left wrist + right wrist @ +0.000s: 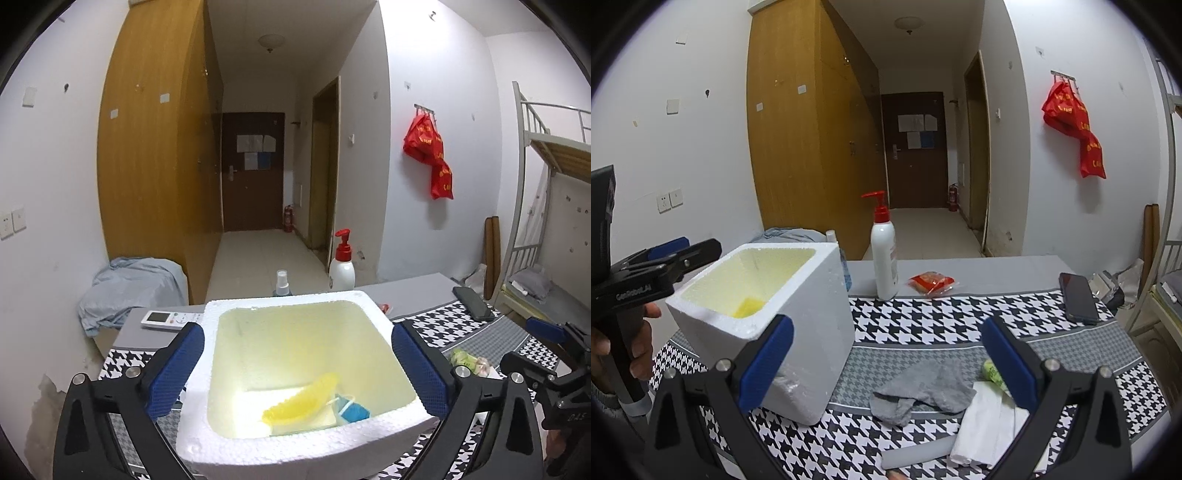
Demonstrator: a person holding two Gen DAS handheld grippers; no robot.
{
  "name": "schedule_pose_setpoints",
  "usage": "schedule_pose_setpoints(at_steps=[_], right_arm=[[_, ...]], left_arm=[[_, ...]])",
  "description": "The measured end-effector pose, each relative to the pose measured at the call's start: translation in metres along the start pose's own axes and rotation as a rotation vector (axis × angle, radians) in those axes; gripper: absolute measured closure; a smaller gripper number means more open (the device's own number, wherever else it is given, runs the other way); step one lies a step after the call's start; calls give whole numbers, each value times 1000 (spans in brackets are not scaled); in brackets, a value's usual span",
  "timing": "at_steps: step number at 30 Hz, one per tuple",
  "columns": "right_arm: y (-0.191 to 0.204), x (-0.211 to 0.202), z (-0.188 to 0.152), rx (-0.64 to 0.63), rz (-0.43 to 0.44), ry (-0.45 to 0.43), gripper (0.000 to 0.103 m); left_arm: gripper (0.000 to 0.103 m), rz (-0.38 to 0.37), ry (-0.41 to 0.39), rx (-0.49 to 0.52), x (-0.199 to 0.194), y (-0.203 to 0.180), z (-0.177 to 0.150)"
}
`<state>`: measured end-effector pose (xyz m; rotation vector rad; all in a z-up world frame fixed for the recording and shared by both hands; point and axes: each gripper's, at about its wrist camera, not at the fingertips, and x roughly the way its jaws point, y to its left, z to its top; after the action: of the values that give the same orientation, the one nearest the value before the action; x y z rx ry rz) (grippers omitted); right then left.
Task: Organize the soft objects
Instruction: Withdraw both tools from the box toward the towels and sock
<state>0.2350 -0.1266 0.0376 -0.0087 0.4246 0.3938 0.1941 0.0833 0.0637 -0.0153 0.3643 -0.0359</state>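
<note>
Sock (923,393) lies flat on desk (960,325) between spread, empty right fingers (1008,363). Left fingers (177,369) spread around foam box (295,448), not visibly pressing. Best: descend straight, pinch sock's bunched middle, avoid white cloth (986,428) beside right finger.

Lotion bottle (884,254), phone (1078,297) (dark screen), remote (170,319), red packet (932,282) on table.

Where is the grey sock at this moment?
In the right wrist view the grey sock lies flat on the houndstooth cloth, between the white foam box on its left and the white folded cloth on its right.
</note>
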Motion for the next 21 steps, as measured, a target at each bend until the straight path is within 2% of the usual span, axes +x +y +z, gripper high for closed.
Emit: schedule_pose_setpoints(at_steps=[10,21], right_arm=[[-2,-8,4,-10,13,-17,0],[-1,-27,5,-29,41,-55,0]], left_arm=[[1,30,-16,-32,-14,-1,1],[1,46,-65,-32,-47,-11,0]])
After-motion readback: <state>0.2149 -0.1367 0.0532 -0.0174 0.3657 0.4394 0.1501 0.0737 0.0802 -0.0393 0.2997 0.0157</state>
